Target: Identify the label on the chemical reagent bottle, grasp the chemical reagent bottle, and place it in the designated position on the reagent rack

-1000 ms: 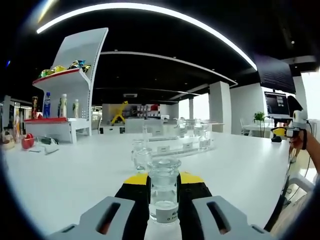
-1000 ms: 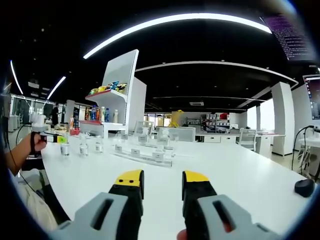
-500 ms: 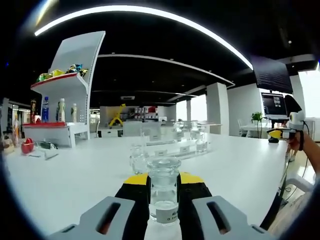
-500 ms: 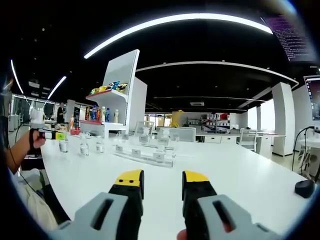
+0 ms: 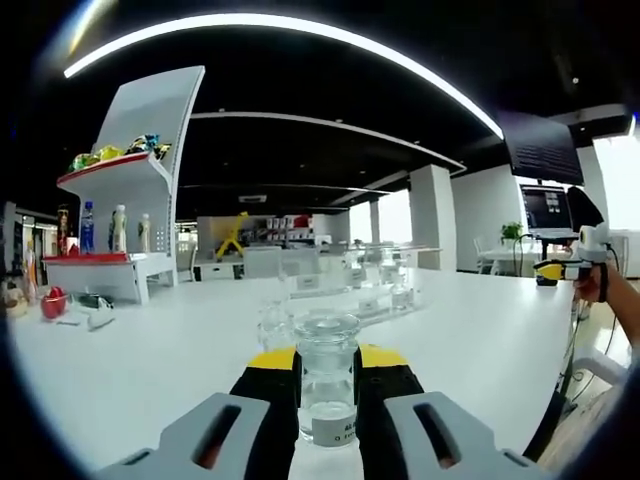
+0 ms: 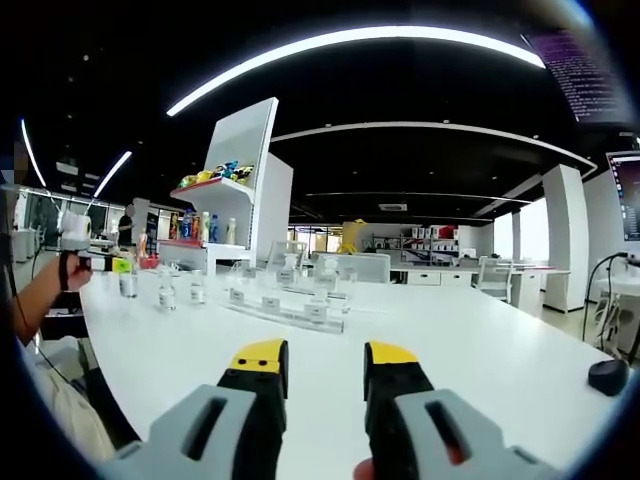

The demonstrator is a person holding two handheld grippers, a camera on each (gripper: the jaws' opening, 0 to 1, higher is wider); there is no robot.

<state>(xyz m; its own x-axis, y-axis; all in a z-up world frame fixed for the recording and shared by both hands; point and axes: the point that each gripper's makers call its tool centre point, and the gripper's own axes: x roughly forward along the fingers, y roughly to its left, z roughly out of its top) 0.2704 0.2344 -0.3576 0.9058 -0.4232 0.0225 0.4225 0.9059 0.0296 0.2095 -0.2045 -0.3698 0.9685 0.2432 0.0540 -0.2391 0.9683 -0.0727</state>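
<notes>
Where the left gripper [image 5: 327, 375] looks out, a small bottle [image 5: 327, 385] of clear glass stands upright between its two black jaws with yellow tips. The jaws press on both sides of the bottle and hold it above the worktop [image 5: 150, 350]. The bottle is round, with a fat glass stopper on top and a white label near its bottom. The words on the label are too small to read.

The worktop is white, smooth and a bit shiny. Farther away on it sits a long clear rack [image 5: 350, 300] with little white tags and more glass bottles on it. Two other glass bottles [image 6: 180, 292] stand near the rack.

In the right gripper view, the right gripper [image 6: 325, 365] holds nothing. Its jaws are apart, with a gap between the yellow tips, above the bare worktop. The left gripper with its bottle shows far off at the left edge there.
</notes>
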